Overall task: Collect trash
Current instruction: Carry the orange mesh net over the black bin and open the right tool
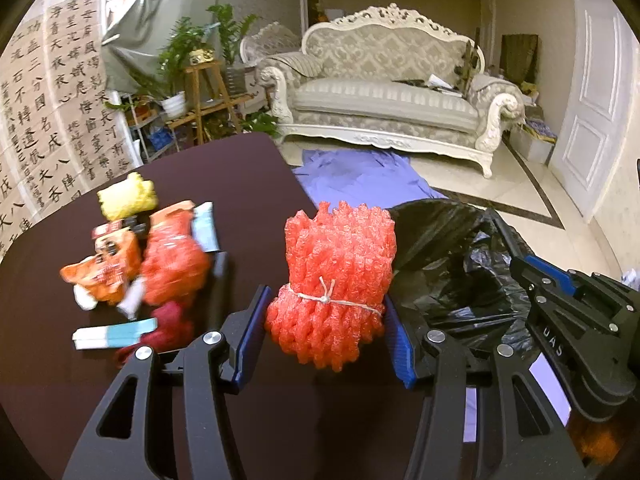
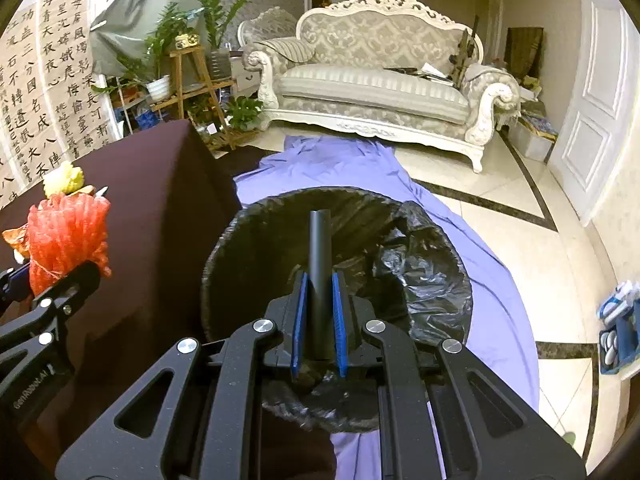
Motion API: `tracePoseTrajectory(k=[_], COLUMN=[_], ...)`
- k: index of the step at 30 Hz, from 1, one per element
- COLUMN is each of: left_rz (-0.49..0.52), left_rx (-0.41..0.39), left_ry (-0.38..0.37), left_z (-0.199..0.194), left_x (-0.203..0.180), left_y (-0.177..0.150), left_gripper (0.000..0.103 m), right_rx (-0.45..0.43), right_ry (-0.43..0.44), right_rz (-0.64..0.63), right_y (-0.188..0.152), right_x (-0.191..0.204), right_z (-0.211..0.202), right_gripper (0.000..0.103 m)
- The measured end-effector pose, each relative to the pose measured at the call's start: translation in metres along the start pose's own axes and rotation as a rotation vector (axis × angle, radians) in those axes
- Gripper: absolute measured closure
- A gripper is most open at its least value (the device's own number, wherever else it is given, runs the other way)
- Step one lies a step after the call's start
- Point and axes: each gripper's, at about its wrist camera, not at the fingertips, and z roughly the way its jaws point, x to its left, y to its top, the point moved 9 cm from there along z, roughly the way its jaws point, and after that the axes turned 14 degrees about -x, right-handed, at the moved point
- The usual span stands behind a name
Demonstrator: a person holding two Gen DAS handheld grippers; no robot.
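My left gripper (image 1: 326, 320) is shut on a red foam net bundle (image 1: 336, 272) tied with white string, held above the dark table's right edge; it also shows in the right wrist view (image 2: 66, 236). My right gripper (image 2: 319, 312) is shut on a black tube (image 2: 319, 264) and holds it over the bin lined with a black bag (image 2: 420, 280). The bin (image 1: 452, 264) lies just right of the bundle. More trash lies on the table (image 1: 248, 184): orange wrappers (image 1: 108, 268), a red net (image 1: 174, 264), a yellow net (image 1: 126, 196) and light-blue packets (image 1: 114, 334).
A purple cloth (image 2: 360, 168) covers the floor under the bin. A cream sofa (image 2: 380, 76) stands at the back, plants on a wooden stand (image 2: 192, 76) at the back left. A blue box (image 2: 618, 332) sits on the floor at the right.
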Motion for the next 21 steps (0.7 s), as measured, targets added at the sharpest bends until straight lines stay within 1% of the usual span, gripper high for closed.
tracePoseTrajectory(k=[8, 16, 21], left_rz=[0.018, 0.039, 0.046], left_rx=[0.045, 0.082, 0.093], left_ry=[0.002, 0.003, 0.015], left_z=[0.025, 0.040, 0.044], left_x=[-0.024, -0.040, -0.041], left_y=[0.001, 0.002, 0.002], left_gripper=[0.050, 0.050, 0.050], right_rx=[0.022, 0.037, 0.040], right_ry=[-0.008, -0.011, -0.009], right_rz=[0.022, 0.038, 0.038], right_y=[-0.004, -0.004, -0.003], right_x=[-0.019, -0.032, -0.035], right_z=[0.017, 0.027, 0.030], right_gripper=[0.090, 0.090, 0.090])
